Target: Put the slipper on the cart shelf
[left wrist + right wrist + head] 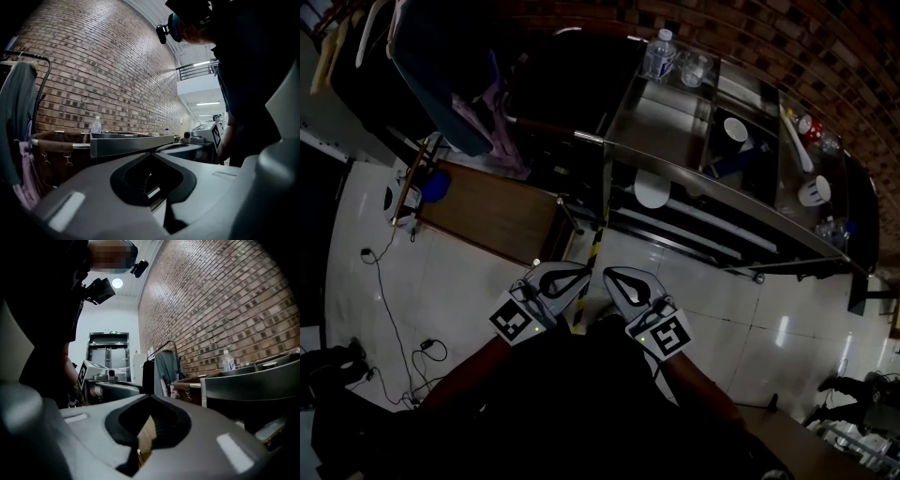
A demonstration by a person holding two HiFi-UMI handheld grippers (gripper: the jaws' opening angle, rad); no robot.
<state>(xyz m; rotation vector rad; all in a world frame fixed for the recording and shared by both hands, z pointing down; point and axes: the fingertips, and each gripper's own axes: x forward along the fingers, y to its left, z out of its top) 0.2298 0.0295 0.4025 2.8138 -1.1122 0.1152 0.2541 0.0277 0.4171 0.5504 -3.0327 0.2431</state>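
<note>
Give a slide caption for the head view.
Shut and empty, the left tongs and right tongs face a metal cart.

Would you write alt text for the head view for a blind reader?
The left gripper and right gripper, both shut, sit side by side above a white tiled floor, pointing at a metal cart that carries a bottle.

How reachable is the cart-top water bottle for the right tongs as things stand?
Probably not without stepping closer: the right tongs are shut near the body; the water bottle stands at the cart's far edge.
</note>
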